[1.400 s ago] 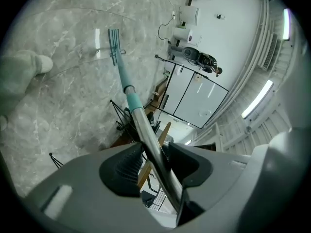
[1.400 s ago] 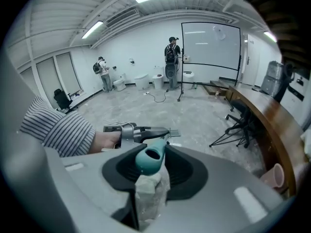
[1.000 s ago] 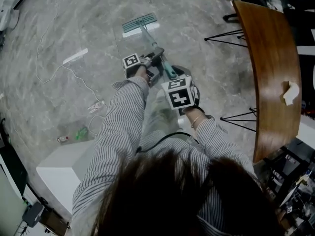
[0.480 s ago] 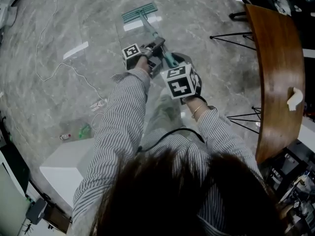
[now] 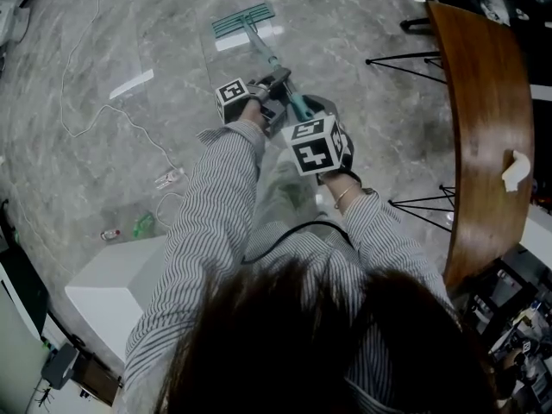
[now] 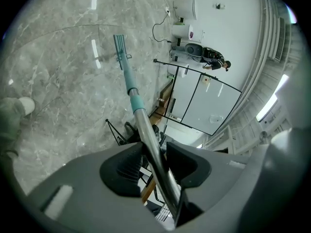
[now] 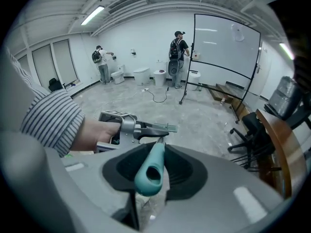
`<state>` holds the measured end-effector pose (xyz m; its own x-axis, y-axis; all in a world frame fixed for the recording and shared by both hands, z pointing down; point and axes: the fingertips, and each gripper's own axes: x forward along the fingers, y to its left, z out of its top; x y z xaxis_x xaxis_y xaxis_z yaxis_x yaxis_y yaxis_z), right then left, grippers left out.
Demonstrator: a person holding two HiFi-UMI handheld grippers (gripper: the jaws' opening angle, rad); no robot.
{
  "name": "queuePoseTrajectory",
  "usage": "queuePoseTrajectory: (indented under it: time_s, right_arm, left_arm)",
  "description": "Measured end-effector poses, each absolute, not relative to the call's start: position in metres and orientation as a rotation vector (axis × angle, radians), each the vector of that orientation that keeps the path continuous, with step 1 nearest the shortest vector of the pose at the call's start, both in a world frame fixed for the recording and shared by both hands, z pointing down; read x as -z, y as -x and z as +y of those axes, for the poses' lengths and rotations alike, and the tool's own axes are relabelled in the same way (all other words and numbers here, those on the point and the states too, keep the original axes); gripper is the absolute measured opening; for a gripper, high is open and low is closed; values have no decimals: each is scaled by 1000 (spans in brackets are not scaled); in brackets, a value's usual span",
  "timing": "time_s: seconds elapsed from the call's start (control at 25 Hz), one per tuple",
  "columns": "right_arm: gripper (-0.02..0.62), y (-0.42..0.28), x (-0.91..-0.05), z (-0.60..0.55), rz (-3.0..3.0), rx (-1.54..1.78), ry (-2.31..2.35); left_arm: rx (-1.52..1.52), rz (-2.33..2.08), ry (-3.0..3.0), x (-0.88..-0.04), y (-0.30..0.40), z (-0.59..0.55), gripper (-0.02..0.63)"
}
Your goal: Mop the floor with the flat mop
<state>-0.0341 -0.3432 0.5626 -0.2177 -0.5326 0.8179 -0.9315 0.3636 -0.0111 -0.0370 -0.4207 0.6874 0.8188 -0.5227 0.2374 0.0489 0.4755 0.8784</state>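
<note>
flat mop (image 5: pixel 244 21) lies pad-down on the floor (image 5: pixel 103 50), left gripper (image 6: pixel 155 164) clamped mid-pole, right gripper (image 7: pixel 154 171) clamped on the handle end (image 7: pixel 148 174) for leverage

The teal flat mop (image 5: pixel 244 21) rests pad-down on the grey marbled floor (image 5: pixel 103 50); left gripper (image 5: pixel 274 89) and right gripper (image 5: pixel 304 121) clasp its pole (image 5: pixel 264 53); a curved brown wooden table (image 5: pixel 483 119) stands rightward.

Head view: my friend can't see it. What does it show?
Seen from above, a person in a striped shirt holds a flat mop by its handle with the left tool and right tool, its teal head resting on the grey stone floor ahead. A brown wooden table stands at the right; a white cable lies at the left.
</note>
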Motion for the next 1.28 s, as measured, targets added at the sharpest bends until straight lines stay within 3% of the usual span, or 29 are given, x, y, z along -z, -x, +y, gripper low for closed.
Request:
queuePoseTrajectory:
  time_s: [0.4, 0.96, 1.28]
  right_arm:
    - [112, -25, -535, -223, -1929, -681, -1318]
    - [117, -92, -521, 66, -1918, -706, -1210]
    - [120, -109, -511, 153, -1922, -767, -1195]
  left_arm:
    - [381, -477, -1021, -665, -25, -296, 161]
    - [481, -519, -967, -650, -93, -6, 152]
    - [439, -526, -954, -639, -111, 83, 152]
